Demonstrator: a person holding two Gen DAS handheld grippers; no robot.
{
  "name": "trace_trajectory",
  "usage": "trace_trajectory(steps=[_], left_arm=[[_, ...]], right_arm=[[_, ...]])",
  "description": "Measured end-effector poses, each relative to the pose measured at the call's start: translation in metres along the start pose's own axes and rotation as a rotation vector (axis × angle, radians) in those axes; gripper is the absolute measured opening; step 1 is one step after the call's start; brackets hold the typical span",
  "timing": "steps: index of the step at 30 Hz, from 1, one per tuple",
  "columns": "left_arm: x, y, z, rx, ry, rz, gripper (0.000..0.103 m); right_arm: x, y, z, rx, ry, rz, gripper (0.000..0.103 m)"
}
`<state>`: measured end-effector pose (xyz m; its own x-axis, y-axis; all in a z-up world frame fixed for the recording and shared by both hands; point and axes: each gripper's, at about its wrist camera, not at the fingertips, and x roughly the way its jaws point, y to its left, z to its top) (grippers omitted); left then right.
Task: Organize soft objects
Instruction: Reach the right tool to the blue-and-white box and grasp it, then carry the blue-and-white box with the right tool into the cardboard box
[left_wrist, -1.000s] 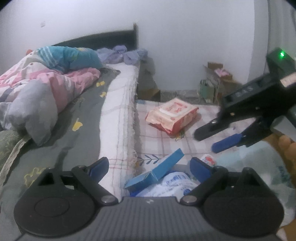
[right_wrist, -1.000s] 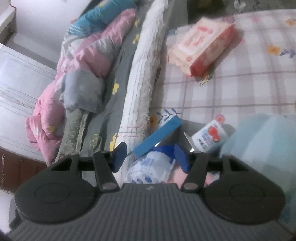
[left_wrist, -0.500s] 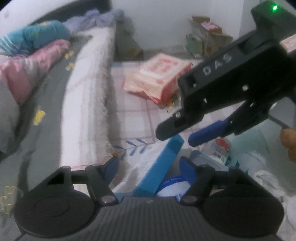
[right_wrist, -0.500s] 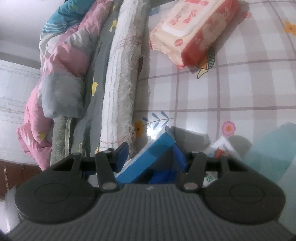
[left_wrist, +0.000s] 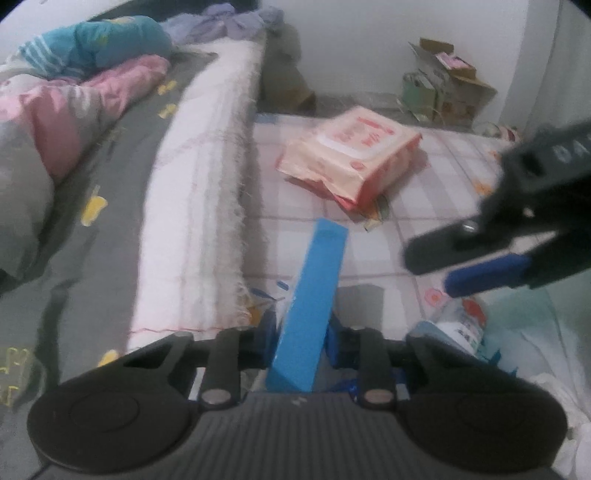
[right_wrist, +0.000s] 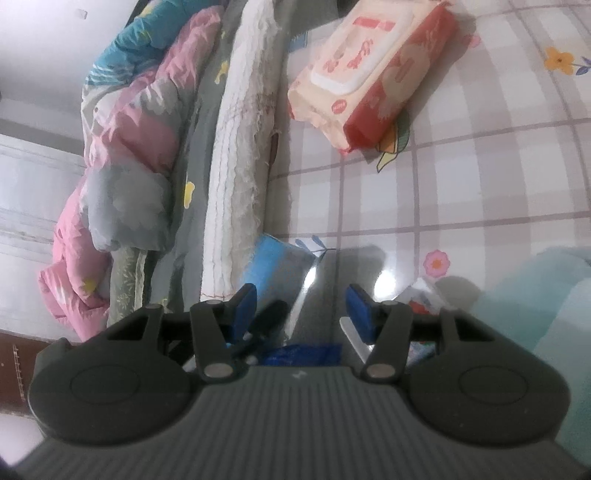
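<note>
A flat blue pack (left_wrist: 314, 302) stands on edge on the checked sheet (left_wrist: 424, 177). My left gripper (left_wrist: 301, 334) is closing, and its blue pads press on both sides of the pack's near end. The same pack (right_wrist: 273, 266) shows ahead and left in the right wrist view. My right gripper (right_wrist: 301, 312) is open with nothing gripped; in the left wrist view the right gripper (left_wrist: 430, 273) hovers to the right above a small white pack with red print (left_wrist: 461, 325). A pink wet-wipes pack (left_wrist: 354, 158) lies farther back, apart from both grippers.
A pale teal soft thing (right_wrist: 535, 295) lies at the right. On the left, a white frayed mattress edge (left_wrist: 199, 184) runs alongside a grey bed with a pink and grey quilt (left_wrist: 55, 122). Cardboard boxes (left_wrist: 443, 85) stand by the far wall.
My left gripper moved down to the blue pack and its jaws closed from wide open onto it. The pack now stands steeper. The right gripper sank a little.
</note>
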<state>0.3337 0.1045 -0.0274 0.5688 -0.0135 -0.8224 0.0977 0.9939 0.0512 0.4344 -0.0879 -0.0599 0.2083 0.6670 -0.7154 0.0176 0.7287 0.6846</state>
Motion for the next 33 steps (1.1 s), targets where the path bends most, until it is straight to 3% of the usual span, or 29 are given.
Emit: trace_trajectory(steps=[9, 14, 17, 24, 28, 33], left_arm=[[-0.051, 0.016, 0.0, -0.054, -0.125, 0.026, 0.02], [-0.09, 0.021, -0.007, -0.091, -0.187, -0.003, 0.02], [-0.119, 0.022, -0.017, -0.119, -0.231, -0.052, 0.02], [-0.164, 0.018, -0.054, -0.227, -0.28, -0.261, 0.02], [-0.153, 0.017, -0.079, -0.3, -0.251, -0.371, 0.02], [-0.122, 0.024, -0.102, -0.392, -0.203, -0.393, 0.02]], right_arm=[[-0.034, 0.004, -0.014, -0.018, -0.057, 0.003, 0.054], [-0.055, 0.01, -0.028, -0.032, -0.082, 0.014, 0.054], [-0.07, 0.014, -0.039, -0.041, -0.1, 0.037, 0.054], [-0.103, 0.007, -0.073, -0.027, -0.129, 0.111, 0.054], [-0.109, -0.001, -0.097, -0.009, -0.121, 0.129, 0.054], [-0.103, -0.015, -0.122, -0.001, -0.111, 0.125, 0.054]])
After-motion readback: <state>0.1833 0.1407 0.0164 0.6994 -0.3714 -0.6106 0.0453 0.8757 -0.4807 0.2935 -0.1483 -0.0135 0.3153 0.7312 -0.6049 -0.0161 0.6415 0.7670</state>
